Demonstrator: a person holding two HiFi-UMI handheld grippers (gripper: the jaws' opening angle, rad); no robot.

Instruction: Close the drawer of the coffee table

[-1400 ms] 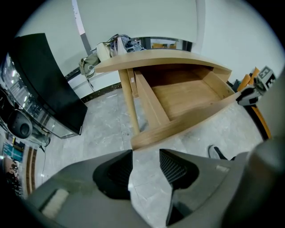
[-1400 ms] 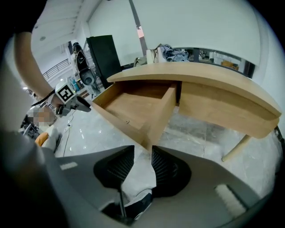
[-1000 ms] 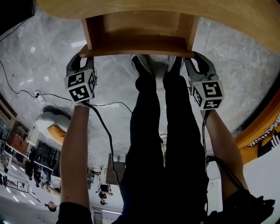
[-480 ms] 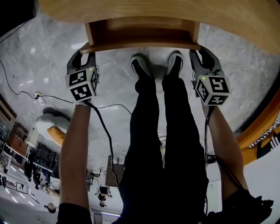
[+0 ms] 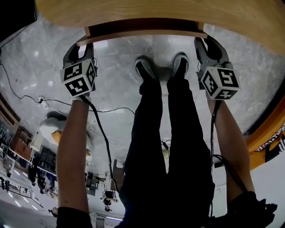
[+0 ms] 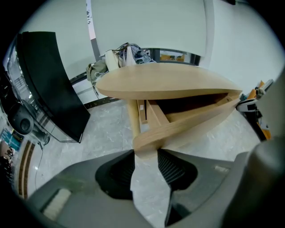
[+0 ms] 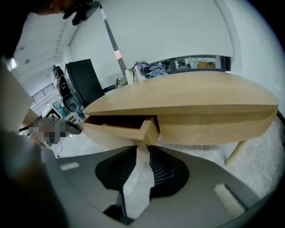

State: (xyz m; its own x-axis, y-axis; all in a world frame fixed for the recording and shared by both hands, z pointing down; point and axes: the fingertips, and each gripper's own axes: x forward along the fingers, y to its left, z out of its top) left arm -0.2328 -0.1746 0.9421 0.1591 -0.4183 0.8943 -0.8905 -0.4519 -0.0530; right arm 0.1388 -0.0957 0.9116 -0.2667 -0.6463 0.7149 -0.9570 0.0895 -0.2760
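Drawer [image 5: 142, 34] front meets my tools at both of its ends. The left tool [image 6: 146, 154] has its jaws apart with the left corner of the front sitting in the mouth between the tips. The right tool [image 7: 143, 149] has its jaws a little narrower, set just under the right corner. As far as I can judge neither is clamped on the wood. Both are released and only butt against it. Out from the tips, the front runs as one long pale strip across my view from one tool to the other, so its long axis lies crosswise to the way both tools point. The drawer lies straight ahead of them and juts a narrow way out from under the worktop [image 5: 156, 11] of the coffee table, with a dark slot of its inside showing between front and top. Each hand is as near as the other, one per end, so I judge the coming move to be an even push away from me and under the worktop. If one side leads, the drawer could skew. Nearer to me, my shoes [image 5: 144, 69] stand on the marble floor [image 5: 116, 75] between the tools.
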